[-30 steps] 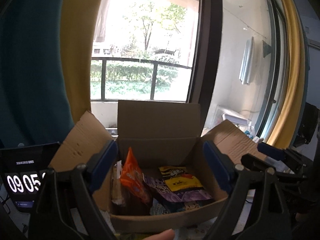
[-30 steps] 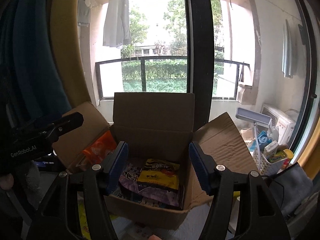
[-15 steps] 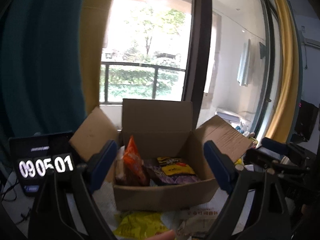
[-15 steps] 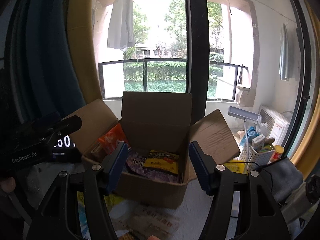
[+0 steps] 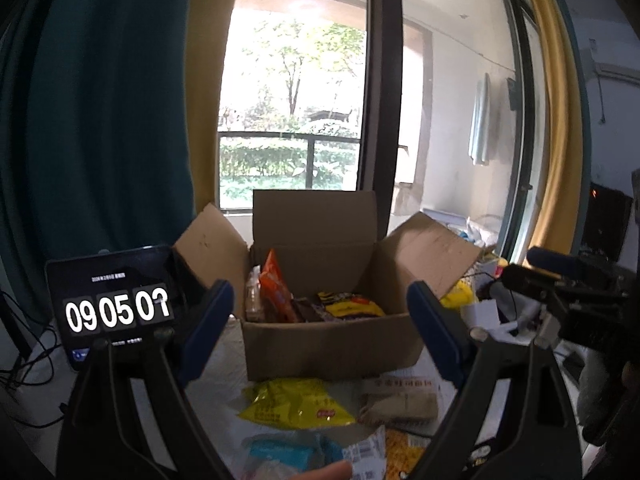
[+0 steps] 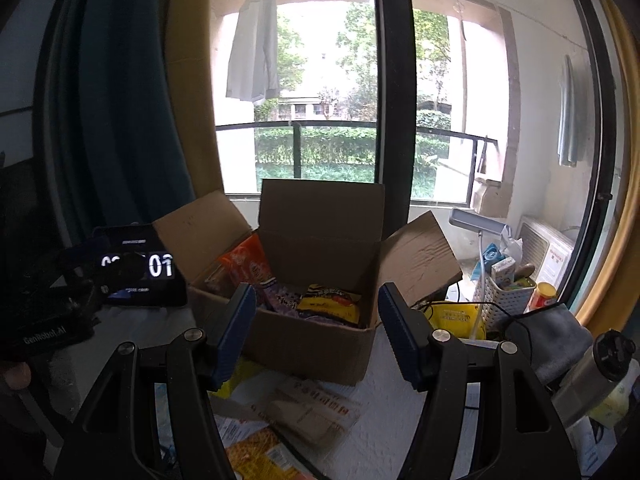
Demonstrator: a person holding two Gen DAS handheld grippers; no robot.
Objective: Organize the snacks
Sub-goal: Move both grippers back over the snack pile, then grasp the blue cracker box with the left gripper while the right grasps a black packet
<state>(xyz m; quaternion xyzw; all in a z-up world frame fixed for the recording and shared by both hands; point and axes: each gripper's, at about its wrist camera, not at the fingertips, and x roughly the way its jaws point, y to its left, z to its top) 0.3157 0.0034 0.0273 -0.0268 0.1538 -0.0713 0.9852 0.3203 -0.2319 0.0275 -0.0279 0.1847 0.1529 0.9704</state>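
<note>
Snacks point(image 5: 352, 309) fill open cardboard box point(image 5: 332, 344), flaps splayed.

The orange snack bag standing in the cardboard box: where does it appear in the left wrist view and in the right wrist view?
Left wrist: the orange snack bag stands upright at the box's left end, just left of centre.
Right wrist: it leans against the left flap, left of centre.
Shared landmark: the cardboard box holding it.
</note>
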